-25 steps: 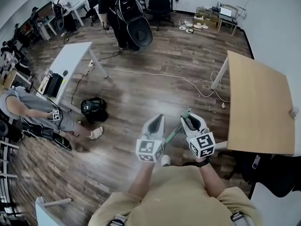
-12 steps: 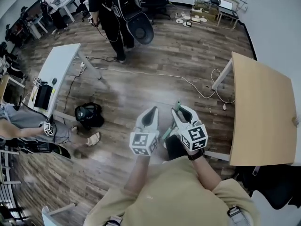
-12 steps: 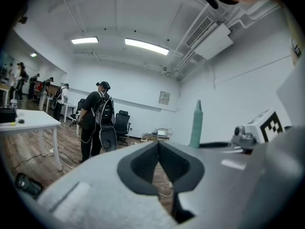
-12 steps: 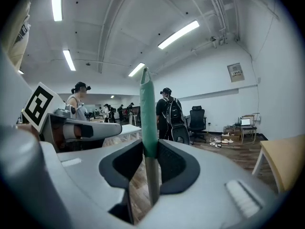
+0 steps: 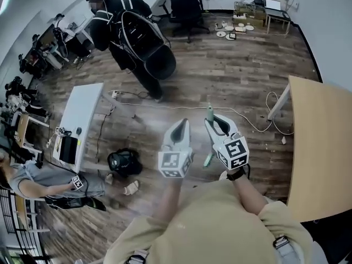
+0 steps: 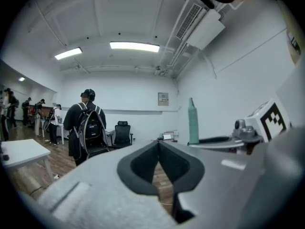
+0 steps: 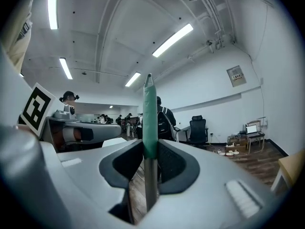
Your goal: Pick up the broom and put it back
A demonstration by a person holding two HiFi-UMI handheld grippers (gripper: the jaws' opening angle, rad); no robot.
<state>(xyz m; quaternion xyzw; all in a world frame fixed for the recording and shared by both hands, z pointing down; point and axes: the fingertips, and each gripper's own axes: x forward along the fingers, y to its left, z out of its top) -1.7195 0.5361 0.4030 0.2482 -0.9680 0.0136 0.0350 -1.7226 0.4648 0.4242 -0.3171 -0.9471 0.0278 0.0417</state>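
Right hand-held gripper [image 7: 150,149] clamped on the upright broom handle [image 7: 150,118]; left hand-held gripper [image 6: 159,148] closed, empty. Since a second ago both have advanced across the floor [image 5: 231,65], the desk [image 5: 324,147] sliding right: carrying under way, broom not yet put back.

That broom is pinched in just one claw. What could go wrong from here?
1. Only the right claw grips the broom, high on its green handle; the long end below may swing or slip.
2. A white cable lies across the way ahead; feet or the broom could catch on it.
3. A person with a backpack stands ahead; the handle's tip might poke them.
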